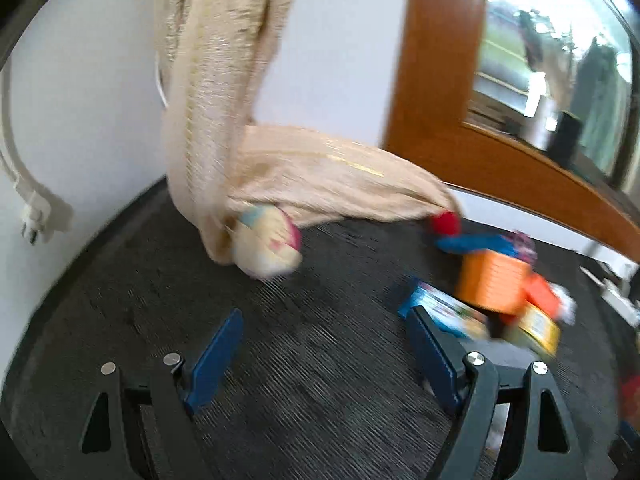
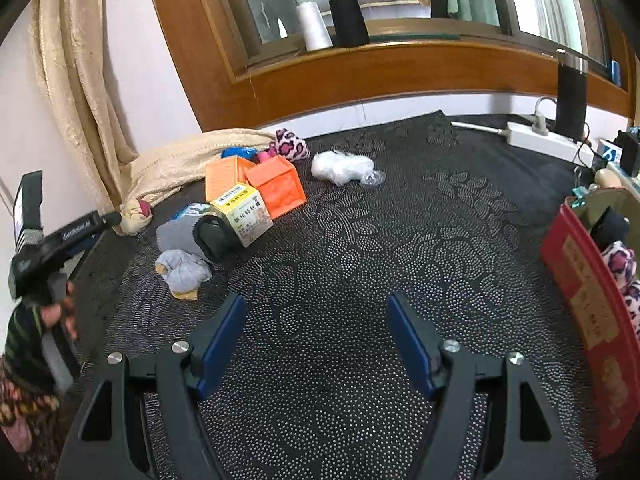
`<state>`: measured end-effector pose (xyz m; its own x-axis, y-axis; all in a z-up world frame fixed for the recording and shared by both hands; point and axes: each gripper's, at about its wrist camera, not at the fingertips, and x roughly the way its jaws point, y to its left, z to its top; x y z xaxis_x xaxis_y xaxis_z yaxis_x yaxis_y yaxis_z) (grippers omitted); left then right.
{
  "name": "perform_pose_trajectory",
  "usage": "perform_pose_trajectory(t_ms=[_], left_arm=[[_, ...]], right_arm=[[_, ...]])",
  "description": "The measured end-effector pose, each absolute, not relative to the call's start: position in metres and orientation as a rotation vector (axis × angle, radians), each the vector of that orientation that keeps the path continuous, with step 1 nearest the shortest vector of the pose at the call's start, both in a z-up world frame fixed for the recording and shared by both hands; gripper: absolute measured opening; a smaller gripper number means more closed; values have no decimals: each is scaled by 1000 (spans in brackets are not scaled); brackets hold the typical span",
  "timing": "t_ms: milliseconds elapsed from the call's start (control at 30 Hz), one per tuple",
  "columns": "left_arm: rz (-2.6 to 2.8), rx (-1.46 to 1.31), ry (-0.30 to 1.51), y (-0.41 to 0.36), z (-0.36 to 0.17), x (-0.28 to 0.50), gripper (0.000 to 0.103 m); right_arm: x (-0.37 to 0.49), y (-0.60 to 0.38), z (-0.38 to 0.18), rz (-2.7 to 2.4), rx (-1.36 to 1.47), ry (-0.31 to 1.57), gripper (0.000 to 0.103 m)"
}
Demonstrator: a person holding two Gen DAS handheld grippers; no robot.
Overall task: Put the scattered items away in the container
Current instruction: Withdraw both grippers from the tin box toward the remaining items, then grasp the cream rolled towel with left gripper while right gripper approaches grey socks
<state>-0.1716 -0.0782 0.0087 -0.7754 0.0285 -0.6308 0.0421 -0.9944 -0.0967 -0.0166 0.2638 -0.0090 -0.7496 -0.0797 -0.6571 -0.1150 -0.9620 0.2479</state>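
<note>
In the right wrist view, scattered items lie at the back left of the dark patterned mat (image 2: 360,240): two orange boxes (image 2: 276,186), a yellow-white box (image 2: 242,212), a rolled grey sock (image 2: 188,236), a pale blue sock bundle (image 2: 184,270), a white plastic bag (image 2: 342,168) and a leopard-print sock (image 2: 292,144). The red container (image 2: 588,300) stands at the right with a leopard-print sock (image 2: 622,268) inside. My right gripper (image 2: 316,300) is open over bare mat. My left gripper (image 1: 326,314) is open and empty, short of a cream sock ball (image 1: 268,244) and an orange box (image 1: 492,284); this view is blurred.
A beige curtain (image 2: 80,80) drapes onto the mat's left corner. Thread spools (image 2: 314,26) stand on the wooden window sill. A power strip (image 2: 548,140) and a black bottle (image 2: 572,96) sit at the back right. A hand (image 2: 60,312) holds the left gripper's handle at the left edge.
</note>
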Motion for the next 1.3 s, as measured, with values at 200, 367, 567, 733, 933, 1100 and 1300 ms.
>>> perform_pose_trajectory(t_ms=[200,367,567,733,933,1100,1300], left_arm=[[-2887,1035,83,-95,-9,-221,86],[-2829,1069,2,-95,-26,-257,86],[-2761,1187,8,-101,-43,-292,86],[-2754,1240,11,-100,-49,-301,83],[-2785,1150,31,-98,-43,-283,59],[-2842,1138,-6,-78,-40,-253,59],[-2927,1143,-49,-50,-31,-219,59]], right_arm=[[-28,269,-21,2860,-1148,442,76],[-38,273,-35,2825,-1216,471,76],[-44,276,-45,2803,-1254,483,76],[-47,277,-46,2802,-1252,472,76],[-47,277,-45,2805,-1242,481,76],[-46,279,-44,2808,-1234,506,76],[-46,279,-44,2814,-1228,520,76]])
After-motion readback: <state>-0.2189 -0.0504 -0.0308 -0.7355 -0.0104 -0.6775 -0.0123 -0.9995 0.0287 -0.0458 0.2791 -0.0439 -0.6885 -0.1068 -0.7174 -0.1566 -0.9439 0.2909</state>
